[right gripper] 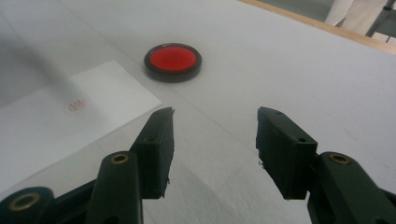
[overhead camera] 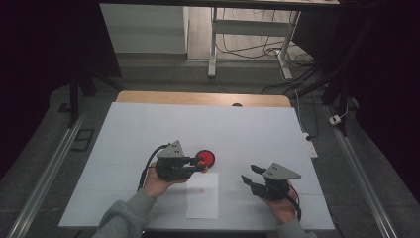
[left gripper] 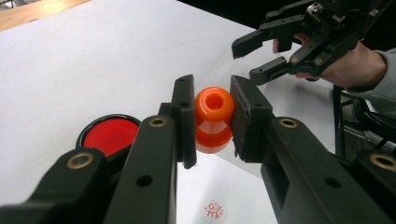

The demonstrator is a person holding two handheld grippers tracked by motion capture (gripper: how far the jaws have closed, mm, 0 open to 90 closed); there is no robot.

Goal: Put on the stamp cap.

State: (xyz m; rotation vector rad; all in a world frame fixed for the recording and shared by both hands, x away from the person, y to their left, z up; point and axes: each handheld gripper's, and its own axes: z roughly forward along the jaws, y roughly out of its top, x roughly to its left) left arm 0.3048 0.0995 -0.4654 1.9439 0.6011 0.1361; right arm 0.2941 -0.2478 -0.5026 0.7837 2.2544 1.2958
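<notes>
Orange stamp [left gripper: 214,119] sits clamped between the left gripper [left gripper: 213,116] jaws, held above the white table cover [overhead camera: 257,134]. Left gripper view gives the detail: rounded knob with a hole in its top, wider skirt below, both jaw pads pressed to its sides. From the high view the stamp is just a small orange speck at the left gripper [overhead camera: 198,163] tips, hard to make out, just beside the red ink pad [overhead camera: 205,158].

Right gripper [right gripper: 214,149] has its jaws wide apart with nothing between them, low over the cover; in the high view the right gripper [overhead camera: 249,174] is off to the right of the paper sheet [overhead camera: 203,196], well apart from the left one. Left gripper view catches it farther off, open, with the person's hand behind.

Right gripper view shows the ink pad [right gripper: 173,61] as a round black-rimmed disc, lid off, and a small red mark [right gripper: 76,105] on the paper [right gripper: 60,121]. That mark [left gripper: 214,211] appears below the stamp in the left gripper view, possibly a stamped print, too blurred to read.
</notes>
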